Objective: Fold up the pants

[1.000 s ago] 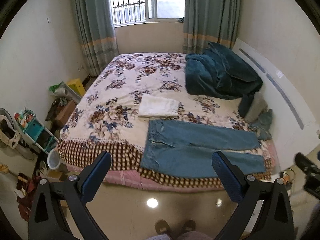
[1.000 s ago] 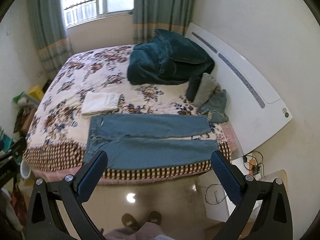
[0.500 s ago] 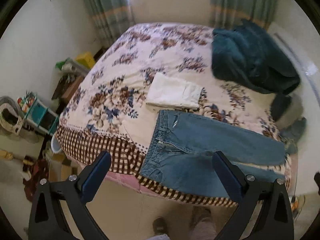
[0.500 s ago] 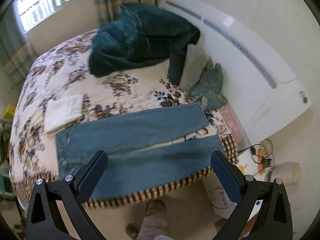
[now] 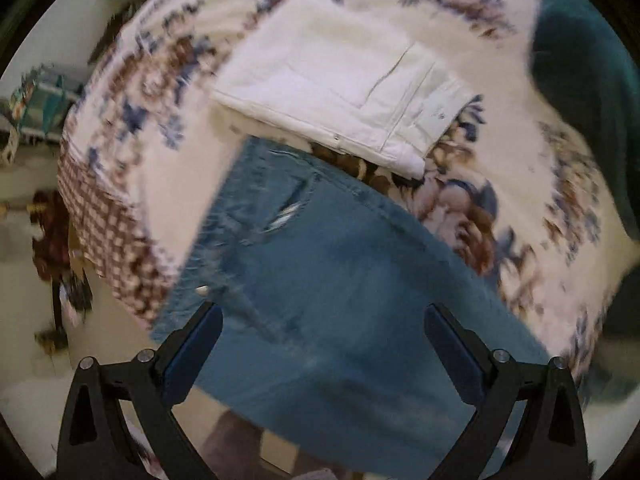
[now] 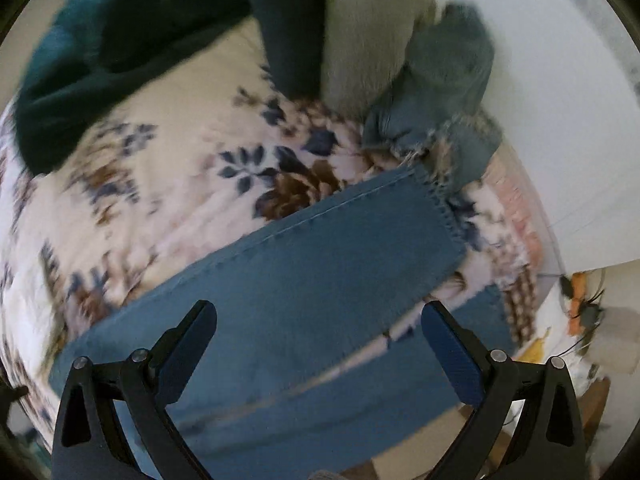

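Observation:
Blue jeans (image 5: 320,280) lie flat on the floral bed, waistband to the left, legs to the right. My left gripper (image 5: 322,320) is open and empty, hovering close above the waist and hip area. The jeans' leg ends (image 6: 320,272) show in the right wrist view, the far leg's hem at the right. My right gripper (image 6: 319,318) is open and empty, just above the far leg near its hem.
Folded white pants (image 5: 340,80) lie just beyond the jeans' waist. A dark teal blanket (image 6: 120,40) is heaped further back. Pillows and a crumpled blue garment (image 6: 448,80) lie by the white headboard (image 6: 560,120). The bed's checkered edge (image 5: 108,224) drops to the floor at left.
Both grippers have moved forward and down from a standing view of the whole bed to close above the jeans, left over the waist, right over the leg ends. Both stay open.

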